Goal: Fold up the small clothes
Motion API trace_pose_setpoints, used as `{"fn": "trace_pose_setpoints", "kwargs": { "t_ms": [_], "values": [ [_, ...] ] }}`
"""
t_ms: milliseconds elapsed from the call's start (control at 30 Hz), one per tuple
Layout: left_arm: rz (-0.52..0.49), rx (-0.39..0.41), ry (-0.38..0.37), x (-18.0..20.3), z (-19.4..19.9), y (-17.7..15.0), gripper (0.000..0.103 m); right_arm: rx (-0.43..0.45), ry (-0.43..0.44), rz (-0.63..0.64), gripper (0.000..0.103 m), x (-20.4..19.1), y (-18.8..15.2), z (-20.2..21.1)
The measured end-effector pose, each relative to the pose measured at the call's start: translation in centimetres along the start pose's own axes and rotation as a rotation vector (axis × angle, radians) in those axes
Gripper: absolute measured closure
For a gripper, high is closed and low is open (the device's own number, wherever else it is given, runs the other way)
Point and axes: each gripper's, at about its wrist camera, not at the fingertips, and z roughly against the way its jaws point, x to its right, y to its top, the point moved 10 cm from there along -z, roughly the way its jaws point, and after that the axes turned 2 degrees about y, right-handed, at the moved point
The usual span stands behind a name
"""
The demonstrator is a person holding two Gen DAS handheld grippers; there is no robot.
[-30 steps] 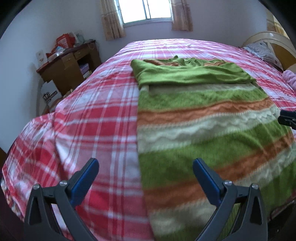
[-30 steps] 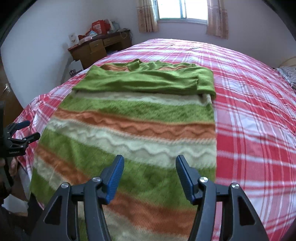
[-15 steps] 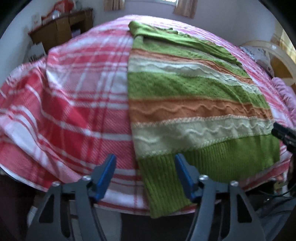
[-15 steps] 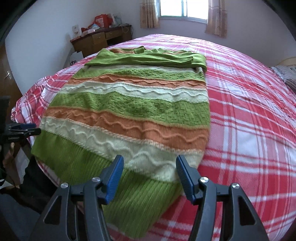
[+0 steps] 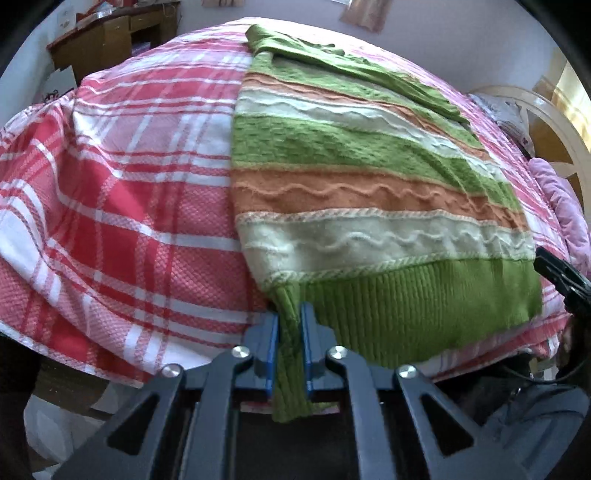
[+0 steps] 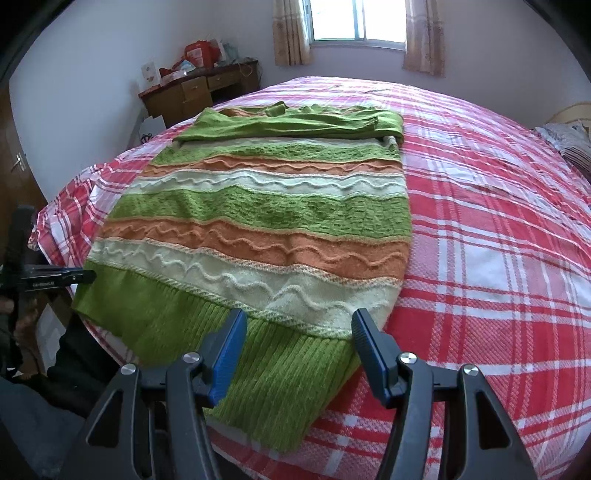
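Your left gripper (image 5: 290,345) is closing on the near-left hem corner of the knitted sweater striped in green, orange and cream (image 5: 369,192); the blue pads already pinch the ribbed green band, and a strip of it hangs down between them, past the bed edge. Your right gripper (image 6: 299,354) stands about half open, nothing clamped; its jaws straddle the ribbed hem at the near-right corner, pads apart from the knit as far as the view tells.

The sweater lies flat on the bed with the red, pink and white plaid cover (image 6: 498,240), hem draped over the near edge, green sleeves folded across the far end.

L wrist view only: the pinch itself, a pale curved headboard (image 5: 546,122) and a lilac bundle (image 5: 565,206) at the bed's right side, plus the tip of your right gripper at the right hem corner. R wrist view only: the window with curtains (image 6: 354,22), the full far half of the bed, and your left gripper seen side-on at the left hem corner. Both views show the cluttered brown wooden desk (image 6: 199,88) by the far-left bed corner.

Room: wide bare cover right of the sweater, a narrower strip on its left, and clear cover beyond the sleeves toward the far edge.
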Motion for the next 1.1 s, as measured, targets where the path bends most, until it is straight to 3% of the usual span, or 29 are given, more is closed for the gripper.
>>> {"fn": "trace_pose_setpoints", "kwargs": {
  "t_ms": [433,533,600,633,667,733,767,800,833,1000,1033,1100],
  "values": [
    [0.041,0.01,-0.053,-0.4,0.1,0.0,0.091,-0.032,-0.032,-0.073,0.043,2.0,-2.6,1.8],
    [0.057,0.008,-0.067,-0.6,0.2,-0.2,0.079,-0.051,-0.009,-0.093,0.043,1.8,-3.3,1.2],
    [0.075,0.002,-0.102,-0.2,0.2,-0.5,0.058,-0.07,0.031,-0.112,0.043,1.2,-3.9,0.6],
    [0.074,0.005,-0.109,0.0,0.2,-0.5,0.055,-0.062,0.038,-0.11,0.043,0.9,-3.9,0.5],
    [0.056,0.014,-0.1,0.2,0.2,-0.6,0.057,-0.052,0.04,-0.108,0.043,0.8,-4.0,0.4],
    [0.003,0.017,-0.072,0.4,0.3,-0.7,0.076,-0.047,0.061,-0.138,0.045,1.1,-4.2,0.3],
    [0.0,0.017,-0.08,0.3,0.4,-0.5,0.094,-0.042,0.07,-0.147,0.056,1.1,-4.1,0.5],
    [0.016,0.014,-0.118,0.3,0.8,-0.3,0.094,-0.041,0.087,-0.154,0.075,1.2,-4.0,0.7],
    [0.026,0.016,-0.137,0.2,1.1,-0.1,0.094,-0.046,0.115,-0.167,0.078,1.2,-4.0,0.7],
    [0.041,0.094,-0.251,0.0,4.9,1.8,0.095,-0.051,0.167,-0.221,0.075,1.2,-4.1,0.6],
    [0.055,0.116,-0.286,-0.1,5.9,2.2,0.095,-0.043,0.165,-0.246,0.071,1.5,-4.0,0.6],
    [0.061,0.14,-0.312,-0.1,6.8,2.9,0.095,-0.039,0.191,-0.252,0.048,1.4,-3.9,0.7]
  ]
}}
